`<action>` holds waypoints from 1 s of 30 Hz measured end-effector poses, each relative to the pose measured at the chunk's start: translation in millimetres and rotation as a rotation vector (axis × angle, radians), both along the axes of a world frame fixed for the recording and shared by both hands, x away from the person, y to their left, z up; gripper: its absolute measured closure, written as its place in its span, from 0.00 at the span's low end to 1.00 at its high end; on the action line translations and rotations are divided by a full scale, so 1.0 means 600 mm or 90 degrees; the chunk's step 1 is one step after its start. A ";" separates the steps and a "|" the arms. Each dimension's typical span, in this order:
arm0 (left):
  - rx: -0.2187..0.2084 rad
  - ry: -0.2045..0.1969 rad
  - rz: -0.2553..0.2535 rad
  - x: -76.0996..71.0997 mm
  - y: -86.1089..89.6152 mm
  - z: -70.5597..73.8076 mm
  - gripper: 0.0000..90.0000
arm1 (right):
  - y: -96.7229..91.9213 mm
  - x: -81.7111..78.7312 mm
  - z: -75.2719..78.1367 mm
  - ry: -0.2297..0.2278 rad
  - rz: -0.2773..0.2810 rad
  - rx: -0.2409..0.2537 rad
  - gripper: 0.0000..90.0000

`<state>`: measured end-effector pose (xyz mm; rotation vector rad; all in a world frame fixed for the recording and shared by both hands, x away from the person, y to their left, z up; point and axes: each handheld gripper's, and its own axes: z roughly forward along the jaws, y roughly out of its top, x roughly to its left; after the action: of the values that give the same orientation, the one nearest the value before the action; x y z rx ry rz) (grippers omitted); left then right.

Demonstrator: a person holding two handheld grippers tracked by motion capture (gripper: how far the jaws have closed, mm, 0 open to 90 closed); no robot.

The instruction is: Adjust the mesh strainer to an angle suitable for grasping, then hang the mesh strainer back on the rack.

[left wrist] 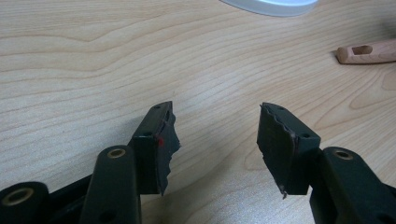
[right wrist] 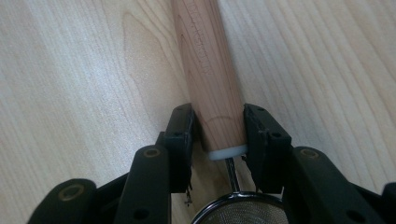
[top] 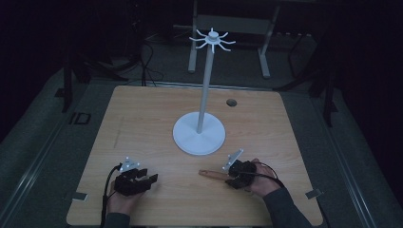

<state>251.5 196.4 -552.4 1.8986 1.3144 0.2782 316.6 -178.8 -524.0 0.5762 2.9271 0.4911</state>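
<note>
A strainer with a wooden handle lies flat on the table, in front of a white stand. The stand has a round base, a tall pole and a ring of hooks at its top. My right gripper is shut on the handle just above its white collar. The mesh bowl sits between the gripper arms. My left gripper rests open near the front left, nothing between its jaws. Beyond it I see the handle's holed end and the stand's base.
The wooden table has a small round cable hole at the back right. A grey metal frame stands on the dark floor behind the table. Small metal brackets sit at the front corners.
</note>
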 end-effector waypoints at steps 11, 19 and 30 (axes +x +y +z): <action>0.001 0.001 -0.001 0.001 0.001 0.000 0.51 | 0.010 0.007 0.004 0.032 0.019 -0.035 0.76; 0.000 0.000 -0.001 0.001 0.000 0.000 0.51 | 0.002 -0.001 0.002 -0.014 -0.006 0.022 0.77; 0.000 0.000 0.000 0.001 0.000 0.000 0.51 | -0.001 -0.007 0.020 -0.075 -0.051 0.118 0.77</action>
<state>252.0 196.5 -552.4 1.8984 1.3139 0.2778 312.3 -179.3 -512.2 0.6584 2.7541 0.7654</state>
